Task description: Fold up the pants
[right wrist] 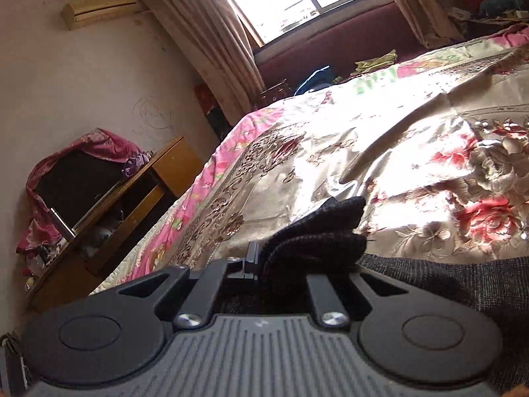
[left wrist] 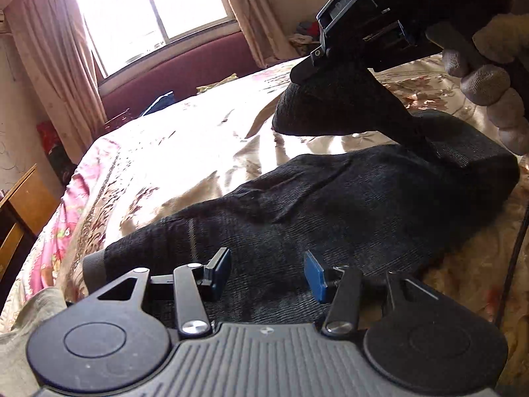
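The black pants (left wrist: 330,205) lie across the flowered bedspread (left wrist: 185,139) of the bed, a good way from the window (left wrist: 148,10) at its far side. The left gripper (left wrist: 267,273) hovers just above the near part of the pants, its blue pads apart with nothing between them. The right gripper (right wrist: 264,258), held by a gloved hand (left wrist: 489,76), is clamped on a bunched end of the pants and holds it lifted off the bedspread, farther from the window than the wooden cabinet (right wrist: 132,192).
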`<move>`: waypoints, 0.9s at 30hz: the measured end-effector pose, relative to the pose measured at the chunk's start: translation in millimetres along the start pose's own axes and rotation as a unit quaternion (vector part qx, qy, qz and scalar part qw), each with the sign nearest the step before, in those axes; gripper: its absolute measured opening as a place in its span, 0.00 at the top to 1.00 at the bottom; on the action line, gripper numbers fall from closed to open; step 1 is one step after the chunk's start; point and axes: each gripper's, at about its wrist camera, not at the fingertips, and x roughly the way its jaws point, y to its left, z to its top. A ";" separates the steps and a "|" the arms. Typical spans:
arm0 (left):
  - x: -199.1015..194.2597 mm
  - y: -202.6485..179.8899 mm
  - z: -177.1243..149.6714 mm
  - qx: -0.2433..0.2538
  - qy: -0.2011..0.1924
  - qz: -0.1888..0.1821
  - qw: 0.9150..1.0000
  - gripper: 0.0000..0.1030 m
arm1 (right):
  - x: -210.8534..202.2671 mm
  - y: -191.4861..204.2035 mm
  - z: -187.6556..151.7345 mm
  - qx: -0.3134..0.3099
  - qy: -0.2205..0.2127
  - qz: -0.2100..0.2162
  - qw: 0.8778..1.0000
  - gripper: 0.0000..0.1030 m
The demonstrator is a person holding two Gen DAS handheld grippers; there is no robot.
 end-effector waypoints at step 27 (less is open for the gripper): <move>7.3 63.9 -81.0 -0.137 0.029 -0.010 0.990 0.38 | 130.8 181.3 -102.1 -0.351 0.083 0.005 0.933 0.94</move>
